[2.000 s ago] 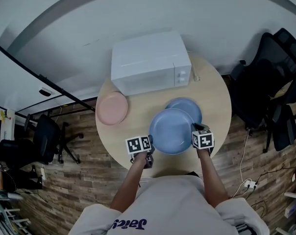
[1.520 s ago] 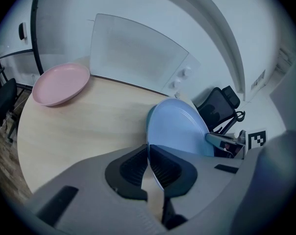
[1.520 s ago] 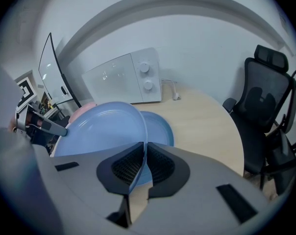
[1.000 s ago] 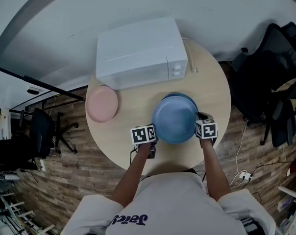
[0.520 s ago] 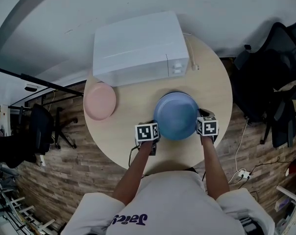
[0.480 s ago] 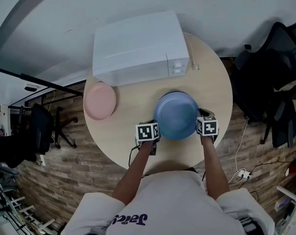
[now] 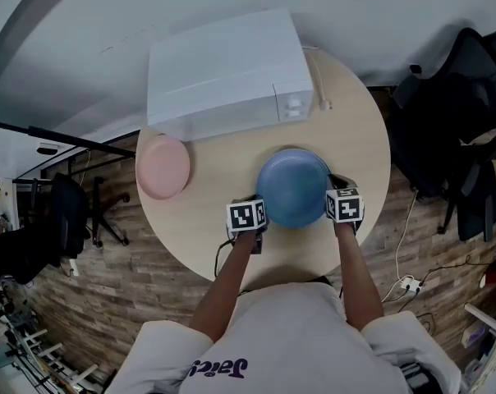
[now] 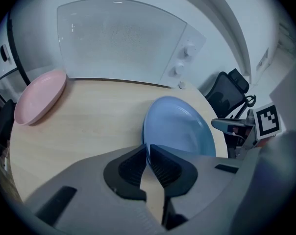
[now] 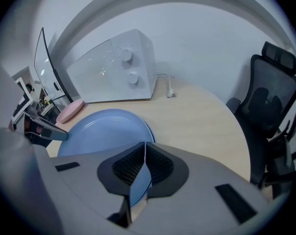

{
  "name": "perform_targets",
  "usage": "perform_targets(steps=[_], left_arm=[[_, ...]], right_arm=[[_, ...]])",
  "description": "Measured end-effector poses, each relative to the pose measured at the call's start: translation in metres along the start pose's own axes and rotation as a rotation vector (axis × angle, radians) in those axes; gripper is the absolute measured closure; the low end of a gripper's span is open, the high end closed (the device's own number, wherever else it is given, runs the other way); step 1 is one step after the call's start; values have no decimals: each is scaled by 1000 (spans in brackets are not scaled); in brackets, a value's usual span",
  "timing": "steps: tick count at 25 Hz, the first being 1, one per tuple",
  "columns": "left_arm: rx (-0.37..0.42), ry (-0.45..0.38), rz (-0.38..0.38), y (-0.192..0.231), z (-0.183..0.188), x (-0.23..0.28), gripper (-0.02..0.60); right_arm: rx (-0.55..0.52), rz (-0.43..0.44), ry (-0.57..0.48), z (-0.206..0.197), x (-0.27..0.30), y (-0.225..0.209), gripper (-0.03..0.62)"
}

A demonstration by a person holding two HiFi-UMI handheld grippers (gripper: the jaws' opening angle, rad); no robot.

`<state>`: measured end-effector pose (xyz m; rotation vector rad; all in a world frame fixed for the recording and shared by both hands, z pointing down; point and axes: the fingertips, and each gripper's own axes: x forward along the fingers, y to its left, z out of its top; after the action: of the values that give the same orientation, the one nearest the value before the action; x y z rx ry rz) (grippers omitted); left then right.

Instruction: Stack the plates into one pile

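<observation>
Slippage looks the main danger: left claw (image 8: 148, 153) and right claw (image 9: 144, 153) are both clamped shut on opposite rims of the round blue plate (image 7: 293, 187), directly over a second blue plate (image 9: 151, 129) on the pale wooden bench (image 7: 223, 162); uneven release could leave it skewed.

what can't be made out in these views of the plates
The lower blue plate: every view, covered by the upper blue plate except a rim sliver.
The left gripper, its jaws: head view, under its marker cube.
The microwave, its dial markings: too small everywhere.
</observation>
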<state>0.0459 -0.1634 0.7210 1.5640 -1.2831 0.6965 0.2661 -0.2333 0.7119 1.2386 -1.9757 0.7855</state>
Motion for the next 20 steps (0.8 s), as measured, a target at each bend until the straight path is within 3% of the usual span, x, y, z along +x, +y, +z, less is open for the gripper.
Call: perform_targets(steps=[3,7,9,13,20], left_arm=[[-6,27,21,2,-7,9,555],[51,26,28,-2,-12,15,531],[54,33,1,-7,-16,18,375],[39,13,-28,-11,-20,15,371],[60,-95,-43,-12,-4,-3,371]], right_arm=[[-3,1,6,-3,2,0,571],[6,-2,19,-9,6,-2,571],[7,-2,24,-12,7,-3,571],[12,-3,25,-15,6,-4,571],[-14,13,-22,-8,-3,8,571]])
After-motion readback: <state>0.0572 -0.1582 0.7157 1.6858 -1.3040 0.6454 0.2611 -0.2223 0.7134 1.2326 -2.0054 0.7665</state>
